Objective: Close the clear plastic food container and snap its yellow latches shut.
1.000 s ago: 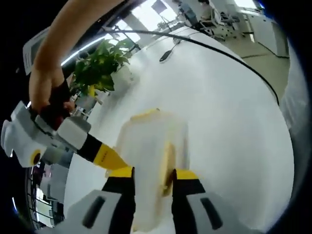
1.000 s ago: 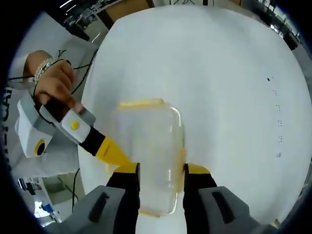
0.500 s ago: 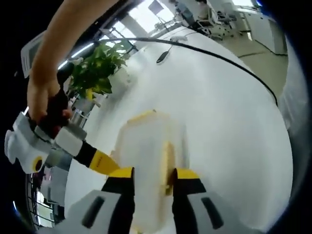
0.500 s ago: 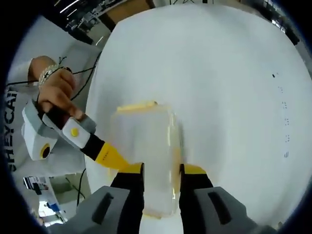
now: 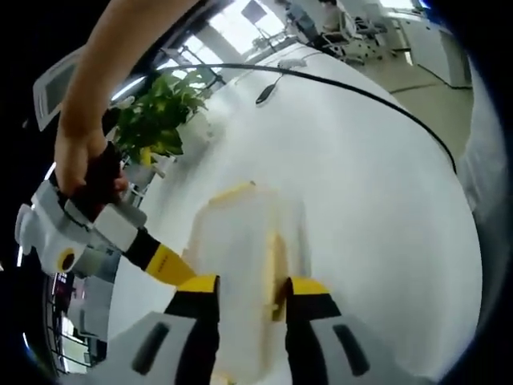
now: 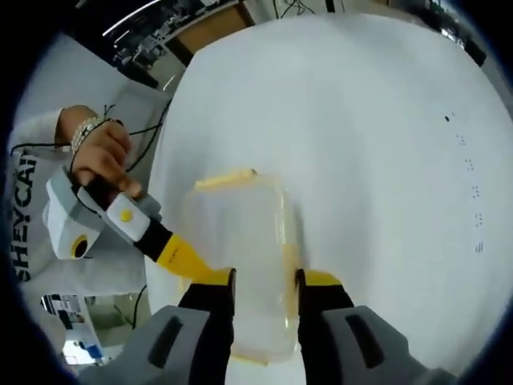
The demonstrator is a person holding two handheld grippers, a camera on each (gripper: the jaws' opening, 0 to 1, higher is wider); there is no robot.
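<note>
On table (image 6: 385, 120), six o'clock: container (image 6: 240, 257), lid on.
Left gripper (image 5: 244, 287): clamped on container.
Right gripper (image 6: 263, 277): clamped on container.
Left: far latch (image 6: 224, 179), seemingly unsnapped.

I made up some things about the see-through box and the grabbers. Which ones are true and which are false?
1. The clear container sits on a white table. True.
2. The right gripper has its jaws around the container. True.
3. The container's trim is red. False: it is yellow.
4. A green plant stands beyond the table. True.
5. The left gripper is far from the container. False: its jaws straddle it.
</note>
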